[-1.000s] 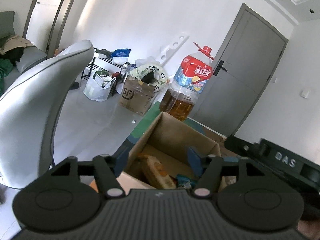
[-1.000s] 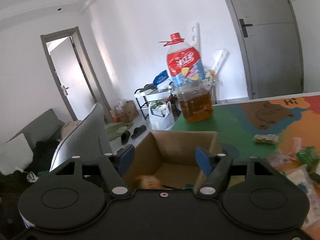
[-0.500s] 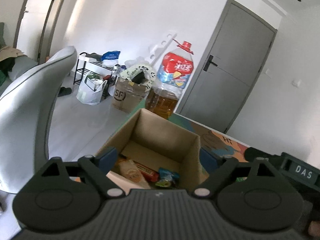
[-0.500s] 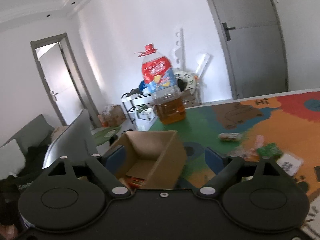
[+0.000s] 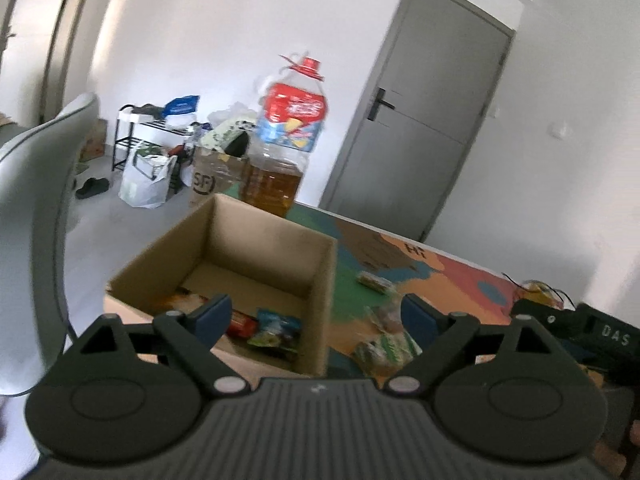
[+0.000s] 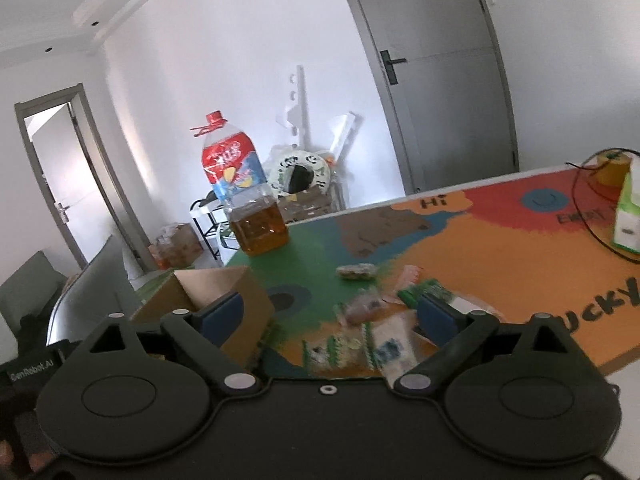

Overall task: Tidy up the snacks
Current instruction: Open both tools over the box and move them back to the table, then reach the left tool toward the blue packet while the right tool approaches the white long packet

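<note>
Sitting at the green corner of the colourful table mat (image 6: 500,248) is the open cardboard box (image 5: 256,240), w/ several snack packets (image 5: 276,330) seen on its floor: a red one, a blue/green one, an orange one, partly hidden behind the left gripper's finger. More loose snacks (image 6: 376,320) are scattered on the mat just right of the box, blurred; green-white wrappers and a small brownish pack (image 6: 356,271) are made out, the latter a bit farther back on the green area. Big oil bottle (image 5: 286,140) w/ red cap is stood upright behind the box, near the table edge.

Left gripper (image 5: 316,314) is held over the box's near right part, fingers spread wide, nothing between them. Right gripper (image 6: 330,312) is held above the loose snacks, also spread wide and empty; box's corner is seen by its left finger.

Grey chair back (image 5: 32,208) is seen left of the table. A green-white carton (image 6: 628,216) and a black cable are on the mat's far right. Grey door (image 5: 420,120), SF carton and bags on the floor are in the bg.
</note>
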The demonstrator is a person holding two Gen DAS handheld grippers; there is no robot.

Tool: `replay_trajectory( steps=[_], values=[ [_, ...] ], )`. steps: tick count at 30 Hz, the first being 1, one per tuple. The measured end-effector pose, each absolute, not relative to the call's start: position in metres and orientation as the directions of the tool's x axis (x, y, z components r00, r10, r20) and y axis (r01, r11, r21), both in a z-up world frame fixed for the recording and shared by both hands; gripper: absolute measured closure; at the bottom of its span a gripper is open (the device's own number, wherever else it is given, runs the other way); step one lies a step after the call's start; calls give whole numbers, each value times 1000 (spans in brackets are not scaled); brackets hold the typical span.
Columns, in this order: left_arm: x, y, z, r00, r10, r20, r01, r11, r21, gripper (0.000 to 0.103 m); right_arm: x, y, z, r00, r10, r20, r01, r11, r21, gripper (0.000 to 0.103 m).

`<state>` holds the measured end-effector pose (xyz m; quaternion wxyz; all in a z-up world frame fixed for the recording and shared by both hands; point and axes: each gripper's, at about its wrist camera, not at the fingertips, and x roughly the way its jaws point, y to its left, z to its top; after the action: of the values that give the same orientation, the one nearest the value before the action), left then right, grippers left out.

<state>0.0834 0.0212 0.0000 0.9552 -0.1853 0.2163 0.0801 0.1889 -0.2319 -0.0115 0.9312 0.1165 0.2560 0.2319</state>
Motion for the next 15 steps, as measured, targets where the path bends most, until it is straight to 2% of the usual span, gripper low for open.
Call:
replay_trajectory(
  steps=[15],
  values=[
    [93,-36,-16,880,-26,-474,-122,952,-279,12,184,-284,-36,770,438,-464,-302,891,339,7]
  ],
)
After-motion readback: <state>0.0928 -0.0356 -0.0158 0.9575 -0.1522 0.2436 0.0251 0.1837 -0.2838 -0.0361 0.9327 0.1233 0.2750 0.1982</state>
